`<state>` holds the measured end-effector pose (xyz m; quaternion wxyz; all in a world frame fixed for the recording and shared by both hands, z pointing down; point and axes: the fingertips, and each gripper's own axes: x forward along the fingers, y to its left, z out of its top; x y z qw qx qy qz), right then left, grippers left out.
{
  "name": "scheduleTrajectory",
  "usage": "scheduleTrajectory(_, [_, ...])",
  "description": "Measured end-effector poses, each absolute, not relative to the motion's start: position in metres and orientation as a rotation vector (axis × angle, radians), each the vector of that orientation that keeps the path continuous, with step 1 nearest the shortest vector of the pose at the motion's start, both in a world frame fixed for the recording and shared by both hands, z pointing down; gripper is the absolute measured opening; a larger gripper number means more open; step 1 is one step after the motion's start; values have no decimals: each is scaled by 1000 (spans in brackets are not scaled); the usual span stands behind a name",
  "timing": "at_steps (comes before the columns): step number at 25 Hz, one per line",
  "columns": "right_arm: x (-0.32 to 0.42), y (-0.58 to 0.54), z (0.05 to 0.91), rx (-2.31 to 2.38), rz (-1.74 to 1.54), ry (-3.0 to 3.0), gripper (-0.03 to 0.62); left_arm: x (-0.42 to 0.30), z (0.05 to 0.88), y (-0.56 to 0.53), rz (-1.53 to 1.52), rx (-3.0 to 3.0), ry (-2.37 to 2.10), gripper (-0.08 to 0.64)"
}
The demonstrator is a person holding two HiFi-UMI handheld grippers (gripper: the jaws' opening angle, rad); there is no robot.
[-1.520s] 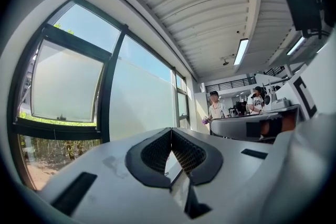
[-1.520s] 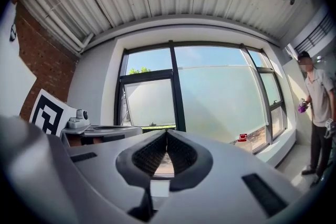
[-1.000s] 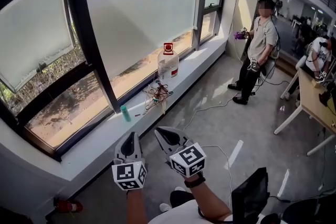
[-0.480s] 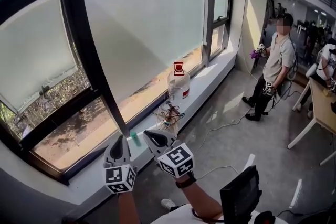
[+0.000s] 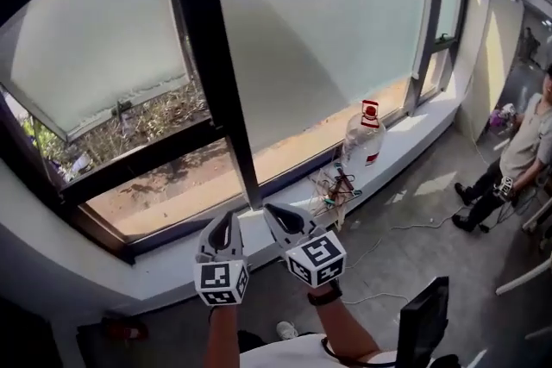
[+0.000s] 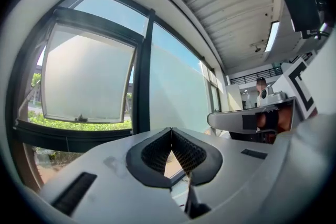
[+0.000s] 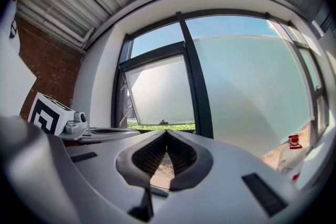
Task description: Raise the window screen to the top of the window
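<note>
1. The window screen [image 5: 319, 21] was the biggest thing in front of me. It was a pale sheet drawn down over most of the wide pane, with only a strip of bare glass left above the sill. It hung flat, its long run going up and down the glass and its bottom edge lying across the window's width. To raise it, that edge would have to travel up to the top of the frame.
2. A dark post [image 5: 220, 82] divided that pane from a tilted-open pane [image 5: 95, 39] on the left, which had its own pale covering. I took the wide screen to be my job, though nothing I saw settled it.
3. The sill [image 5: 405, 138] ran beneath the glass. A clear bottle [image 5: 363, 134] with a red cap stood on it, and a tangle of wires [image 5: 335, 185] sat at its edge. Both were off to my right and well apart from my claws.
4. My left claw [image 5: 226, 218] and right claw [image 5: 271, 211] sat side by side, held level and aimed at the foot of the post, short of the glass. Each was pressed together with nothing between its tips. I judged they were closed because I was only approaching. I could see no cord or handle to grab.
</note>
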<state>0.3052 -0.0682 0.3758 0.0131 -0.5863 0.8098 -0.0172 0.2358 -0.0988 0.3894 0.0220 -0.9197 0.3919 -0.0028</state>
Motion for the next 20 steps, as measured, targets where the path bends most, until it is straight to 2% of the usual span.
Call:
scheduleTrajectory(3, [268, -118, 379, -1721, -69, 2589, -8, 189, 391, -139, 3, -2799, 1348, 3])
scheduleTrajectory(12, [81, -230, 401, -1385, -55, 2832, -8, 15, 403, -245, 68, -2678, 1664, 2])
scheduleTrajectory(20, [-11, -330, 391, -1389, -28, 2832, -8, -73, 387, -336, 95, -2741, 1626, 2])
